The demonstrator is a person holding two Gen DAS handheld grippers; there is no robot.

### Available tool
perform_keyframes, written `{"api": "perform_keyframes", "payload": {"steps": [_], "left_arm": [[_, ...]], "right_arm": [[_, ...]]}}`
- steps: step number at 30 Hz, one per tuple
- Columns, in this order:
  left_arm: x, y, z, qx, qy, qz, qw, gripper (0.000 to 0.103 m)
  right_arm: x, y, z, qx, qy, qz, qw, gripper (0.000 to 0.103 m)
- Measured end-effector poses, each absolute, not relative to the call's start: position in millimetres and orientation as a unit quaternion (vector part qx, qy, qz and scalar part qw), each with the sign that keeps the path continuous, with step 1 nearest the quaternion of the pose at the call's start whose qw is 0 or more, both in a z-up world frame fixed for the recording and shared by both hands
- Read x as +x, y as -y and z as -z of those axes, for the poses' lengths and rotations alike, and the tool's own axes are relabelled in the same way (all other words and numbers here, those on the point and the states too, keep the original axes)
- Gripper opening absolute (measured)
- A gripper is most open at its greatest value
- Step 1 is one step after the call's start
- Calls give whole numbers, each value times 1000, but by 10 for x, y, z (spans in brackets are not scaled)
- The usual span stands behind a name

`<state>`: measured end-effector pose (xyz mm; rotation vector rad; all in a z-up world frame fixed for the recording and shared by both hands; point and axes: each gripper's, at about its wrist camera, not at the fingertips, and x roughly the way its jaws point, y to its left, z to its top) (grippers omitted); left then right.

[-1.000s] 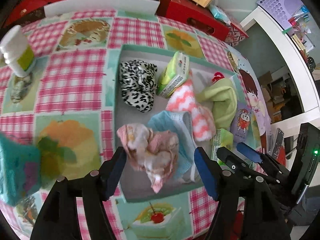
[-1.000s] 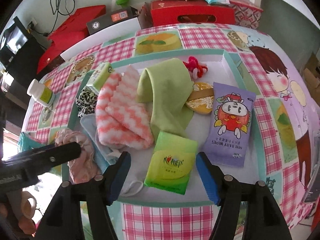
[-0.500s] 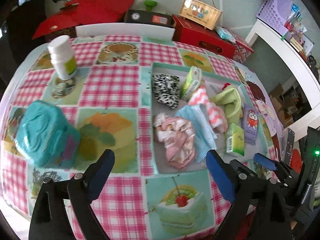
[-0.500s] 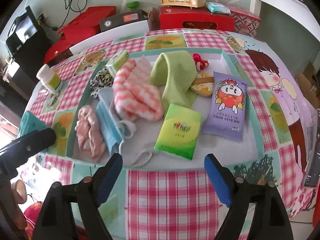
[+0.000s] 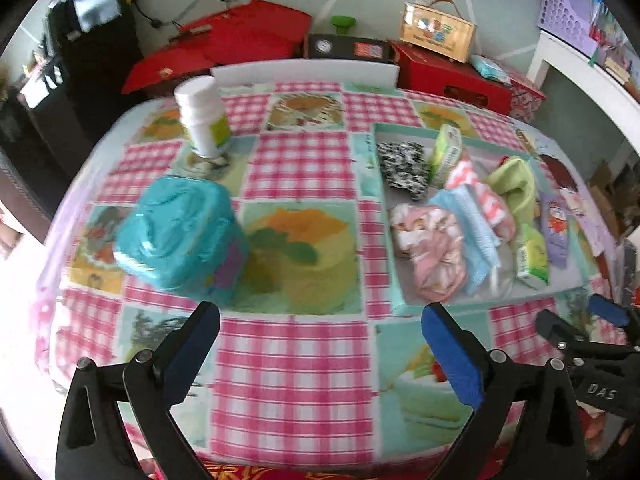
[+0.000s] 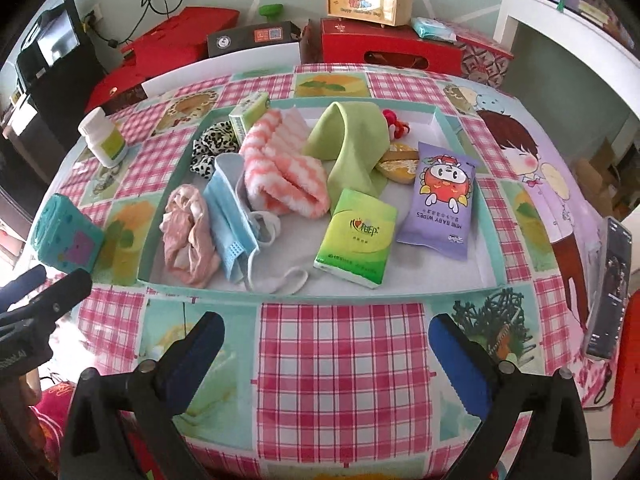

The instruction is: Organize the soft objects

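- Far left of the table (image 6: 340,364): teal box (image 6: 66,236) near the left edge, outside the tray, apart from its wall.
- Behind it: white bottle (image 6: 103,138) upright on the checked cloth, also outside the tray.
- Between these two and the tray: an open strip of cloth, seen wide in the left wrist view.
- Left gripper (image 5: 320,332): jaws opening, already wide apart, nothing between them; hung over bare cloth near the front edge, beside the tray's near left corner.
- Tray (image 6: 492,216): shallow, teal-walled, set mid-table; front wall parallel to the table's near edge, with a band of bare cloth between.
- Inside, left end: pink cloth (image 6: 186,236) bunched against the left wall.
- Next: blue face mask (image 6: 230,208), touching the pink cloth, loops trailing toward the front wall.
- Behind: spotted scrunchie (image 6: 210,144) and a small green pack (image 6: 250,114) tipped against the back wall.
- Centre: pink striped towel (image 6: 280,172), then green cloth (image 6: 352,140) arched over itself.
- Front centre: green tissue pack (image 6: 356,238), flat, just short of the front wall.
- Right: purple wipes pack (image 6: 440,204), flat; bare tray floor beyond it up to the right wall.
- Right gripper (image 6: 326,336): jaws opening, spread wide, empty; hung over the bare cloth in front of the tray.
- Far right: phone (image 6: 608,288) at the table's right edge.
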<state>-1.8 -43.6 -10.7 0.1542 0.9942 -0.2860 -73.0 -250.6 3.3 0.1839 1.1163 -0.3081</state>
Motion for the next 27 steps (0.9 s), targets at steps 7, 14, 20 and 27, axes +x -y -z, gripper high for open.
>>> {"api": "perform_keyframes", "payload": {"steps": [7, 14, 20, 27], "left_arm": [[-59, 321, 116, 79, -472, 96, 873, 101], [-35, 298, 204, 82, -488, 87, 865, 101], [-23, 293, 237, 98, -492, 62, 863, 101], [-46, 300, 222, 102, -484, 65, 867, 101]], "right_arm": [[-739, 2461, -37, 74, -526, 145, 835, 103], [-742, 2464, -43, 74, -523, 144, 836, 103], [-746, 2470, -41, 75, -524, 145, 836, 103], [-736, 2456, -31, 70, -526, 146, 835, 103]]}}
